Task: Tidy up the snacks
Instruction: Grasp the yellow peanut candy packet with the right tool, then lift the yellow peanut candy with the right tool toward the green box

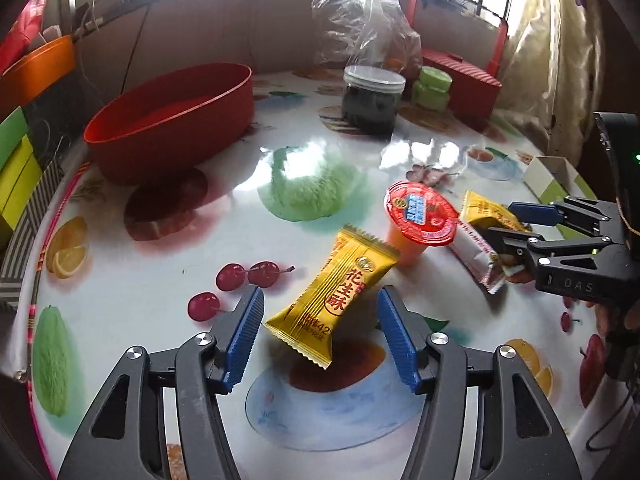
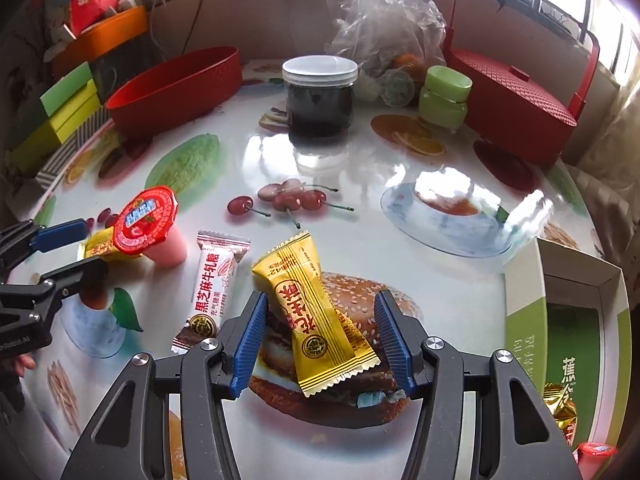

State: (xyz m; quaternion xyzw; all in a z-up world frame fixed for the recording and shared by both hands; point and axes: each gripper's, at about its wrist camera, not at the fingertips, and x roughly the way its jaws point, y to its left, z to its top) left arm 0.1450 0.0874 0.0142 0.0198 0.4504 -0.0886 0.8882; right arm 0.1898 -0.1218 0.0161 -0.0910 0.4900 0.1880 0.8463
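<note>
Now, left wrist view: left gripper [image 1: 320,332] stands released, pads clear of the yellow peanut candy [image 1: 332,292] lying between them; square up on its middle before squeezing. Red tub [image 1: 168,120] waits well apart on the glossy fruit-print table [image 1: 240,216].

Right wrist view: right gripper [image 2: 320,340] likewise unclenched around another yellow candy [image 2: 316,320]; window beyond.

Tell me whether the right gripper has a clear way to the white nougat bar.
Probably yes. The white nougat bar lies flat on the table just beside the right gripper, nothing on top. But a yellow candy packet sits between its open jaws and would need releasing or clearing first.
</note>
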